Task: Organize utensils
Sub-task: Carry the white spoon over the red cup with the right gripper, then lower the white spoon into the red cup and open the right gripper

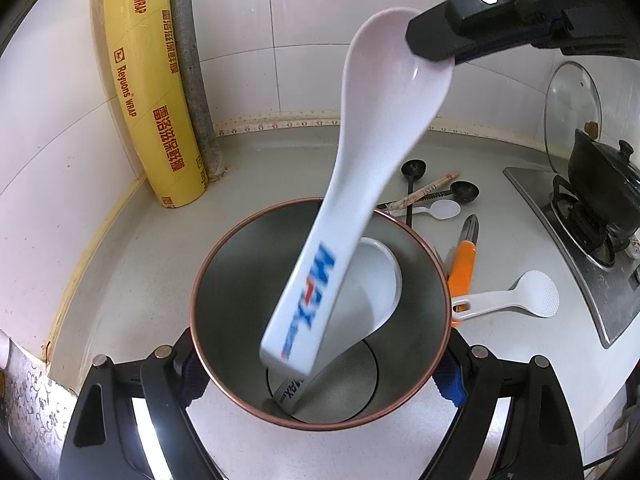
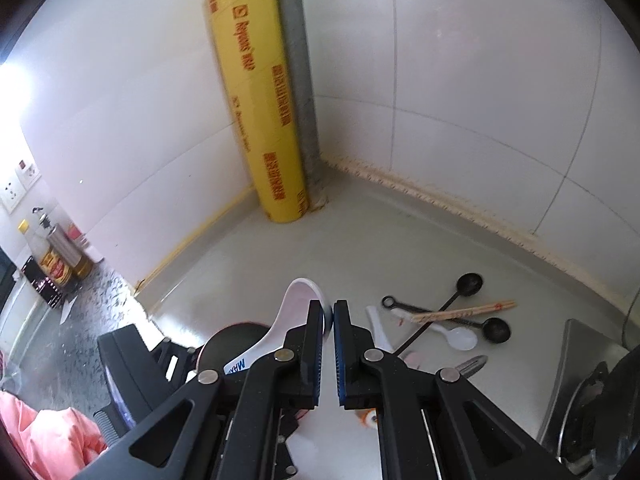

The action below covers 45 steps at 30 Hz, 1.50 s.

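Note:
My left gripper (image 1: 320,364) is shut on a steel cup with a copper rim (image 1: 224,304), held upright over the counter. One white spoon (image 1: 372,280) lies inside it. My right gripper (image 2: 328,312), also seen in the left wrist view (image 1: 432,46), is shut on the bowl edge of a second white spoon printed "MAX" (image 1: 360,168); the spoon also shows in the right wrist view (image 2: 296,300). Its handle hangs down into the cup's mouth.
On the counter behind the cup lie two black measuring spoons (image 1: 464,191), chopsticks (image 1: 428,190), a small white spoon (image 1: 444,210), an orange peeler (image 1: 462,264) and a white rice paddle (image 1: 524,294). A yellow wrap roll (image 1: 152,92) stands in the corner. A gas stove (image 1: 580,232) is at right.

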Tool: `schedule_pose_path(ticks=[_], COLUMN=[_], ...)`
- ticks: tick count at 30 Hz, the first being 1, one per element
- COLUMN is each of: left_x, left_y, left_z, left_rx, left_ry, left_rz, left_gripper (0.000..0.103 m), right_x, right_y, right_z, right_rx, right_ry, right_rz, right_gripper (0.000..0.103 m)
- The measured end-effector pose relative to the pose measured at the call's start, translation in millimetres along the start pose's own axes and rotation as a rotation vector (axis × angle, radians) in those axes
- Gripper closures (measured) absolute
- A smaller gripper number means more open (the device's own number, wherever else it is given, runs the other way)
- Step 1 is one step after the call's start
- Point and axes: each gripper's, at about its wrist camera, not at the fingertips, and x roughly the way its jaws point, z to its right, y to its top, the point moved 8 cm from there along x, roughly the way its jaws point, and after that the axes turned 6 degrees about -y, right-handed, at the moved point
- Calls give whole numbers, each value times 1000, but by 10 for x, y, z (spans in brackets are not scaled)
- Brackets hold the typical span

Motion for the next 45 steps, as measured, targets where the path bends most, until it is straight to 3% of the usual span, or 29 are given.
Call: schedule_pose_path(ticks=[11,27,45], left_x=[10,14,16], left_y=[4,6,22], left_z=[11,11,-4], left_rx=[3,5,-10], left_ry=[1,2,14], left_rz=[0,-1,-6], left_gripper=[14,14,14], right_x=[105,133,182], right_y=[-67,-94,-103], right_z=[-155,-200,207], right_rx=[-2,22,120], right_ry=[62,117,49], right_rz=[-69,-101,-117], right_gripper=[93,88,89])
